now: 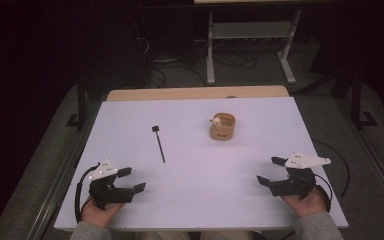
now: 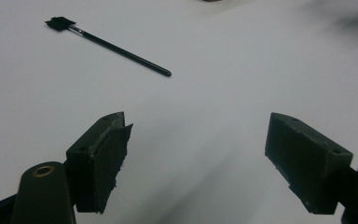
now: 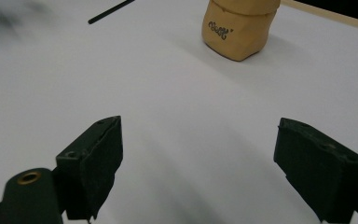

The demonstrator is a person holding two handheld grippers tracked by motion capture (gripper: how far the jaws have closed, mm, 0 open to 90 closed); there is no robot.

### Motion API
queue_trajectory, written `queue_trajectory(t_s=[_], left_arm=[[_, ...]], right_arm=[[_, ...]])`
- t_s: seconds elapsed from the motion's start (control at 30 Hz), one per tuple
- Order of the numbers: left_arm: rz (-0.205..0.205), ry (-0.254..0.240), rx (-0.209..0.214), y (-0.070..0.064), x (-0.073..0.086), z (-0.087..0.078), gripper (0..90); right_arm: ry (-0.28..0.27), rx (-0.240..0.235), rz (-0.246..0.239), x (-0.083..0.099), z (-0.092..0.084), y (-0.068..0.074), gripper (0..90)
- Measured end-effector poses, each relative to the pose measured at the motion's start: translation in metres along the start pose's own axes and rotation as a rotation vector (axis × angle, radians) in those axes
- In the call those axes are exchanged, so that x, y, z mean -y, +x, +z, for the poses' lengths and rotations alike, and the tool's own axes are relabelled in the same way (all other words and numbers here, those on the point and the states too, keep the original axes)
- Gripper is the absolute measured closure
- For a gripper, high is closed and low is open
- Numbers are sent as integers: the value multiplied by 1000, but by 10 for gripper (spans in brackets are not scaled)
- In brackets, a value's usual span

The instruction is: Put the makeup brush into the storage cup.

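— On the white table (image 1: pixel 190 200), what lies mid-board?
— 1 thin black brush (image 1: pixel 158 143), square-headed, flat; right of it 1 tan pot (image 1: pixel 222 127) with a dark script mark.
— Grippers?
— Left gripper (image 1: pixel 131 180) and right gripper (image 1: pixel 271 171), near the front edge, both jaws spread, holding nothing. Bare surface between.

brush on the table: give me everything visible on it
The brush is thin and black: a long straight handle, a short silvery ferrule, and a small flat black head. It lies flat on the white table, left of centre, head toward the far edge, handle end pointing back toward the person. Nothing touches it but the table; the tan pouch sits apart to its right, and both grippers are well short of it.
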State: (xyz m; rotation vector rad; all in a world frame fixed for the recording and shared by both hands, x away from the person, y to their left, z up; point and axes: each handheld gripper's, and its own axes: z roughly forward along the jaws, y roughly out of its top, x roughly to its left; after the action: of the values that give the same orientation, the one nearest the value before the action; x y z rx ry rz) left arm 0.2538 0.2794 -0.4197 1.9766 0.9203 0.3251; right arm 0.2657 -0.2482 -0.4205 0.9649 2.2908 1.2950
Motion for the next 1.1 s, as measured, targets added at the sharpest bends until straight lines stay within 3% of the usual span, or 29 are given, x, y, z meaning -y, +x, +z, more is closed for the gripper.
queue_trajectory(t_s=[0.37, 0.77, 1.1], left_arm=[[11, 10, 1, -1, -1, 1, 201], [-7, -1, -4, -1, -5, 1, 211], [-17, 1, -34, -4, -28, 1, 244]], right_arm=[[5, -3, 5, 0, 1, 2, 144], [-1, -3, 9, 0, 1, 3, 143], [-4, -5, 7, -2, 1, 4, 144]])
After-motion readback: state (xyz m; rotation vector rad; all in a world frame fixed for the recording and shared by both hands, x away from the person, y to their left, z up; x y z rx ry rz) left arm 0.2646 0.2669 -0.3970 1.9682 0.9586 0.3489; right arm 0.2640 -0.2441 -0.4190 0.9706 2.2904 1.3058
